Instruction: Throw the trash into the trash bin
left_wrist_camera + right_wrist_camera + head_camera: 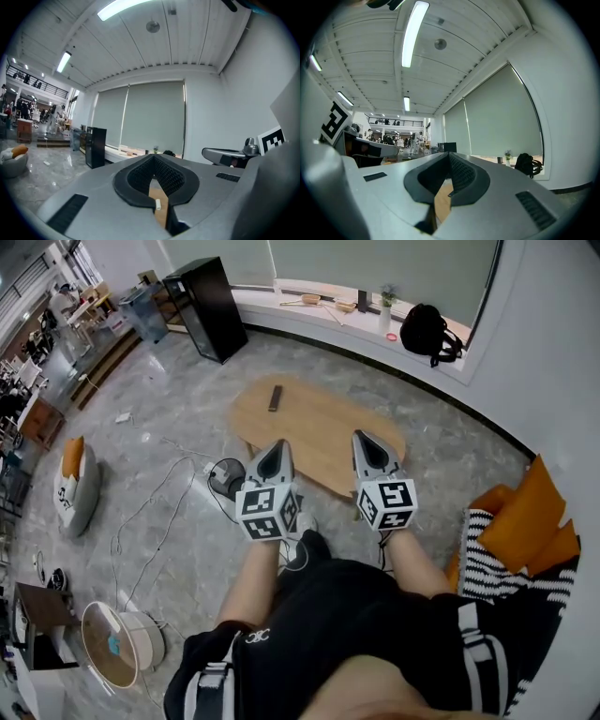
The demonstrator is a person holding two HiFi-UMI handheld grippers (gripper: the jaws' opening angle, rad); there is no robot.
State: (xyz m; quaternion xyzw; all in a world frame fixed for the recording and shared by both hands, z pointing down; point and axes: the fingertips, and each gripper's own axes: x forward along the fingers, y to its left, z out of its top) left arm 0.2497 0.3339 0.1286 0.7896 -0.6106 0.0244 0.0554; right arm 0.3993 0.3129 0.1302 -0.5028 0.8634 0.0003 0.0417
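Both grippers are held side by side over my lap, pointing at a low oval wooden table (pixel 319 432). My left gripper (pixel 277 446) has its jaws together with nothing between them, and so has my right gripper (pixel 363 437). A dark flat bar-shaped object (pixel 275 397) lies on the far left part of the table. In the left gripper view my left gripper (pixel 153 157) is shut, and a small white bit (pixel 158 204) shows on the wood behind the jaws. My right gripper (pixel 449 153) is shut, with only table wood (pixel 442 204) visible behind it.
A white round container (pixel 120 643) with a tan top stands on the floor at lower left. A black round device (pixel 225 479) with cables sits by the table's near left end. Orange cushions (pixel 530 512) lie at the right, a black cabinet (pixel 204 307) and a backpack (pixel 429 332) farther back.
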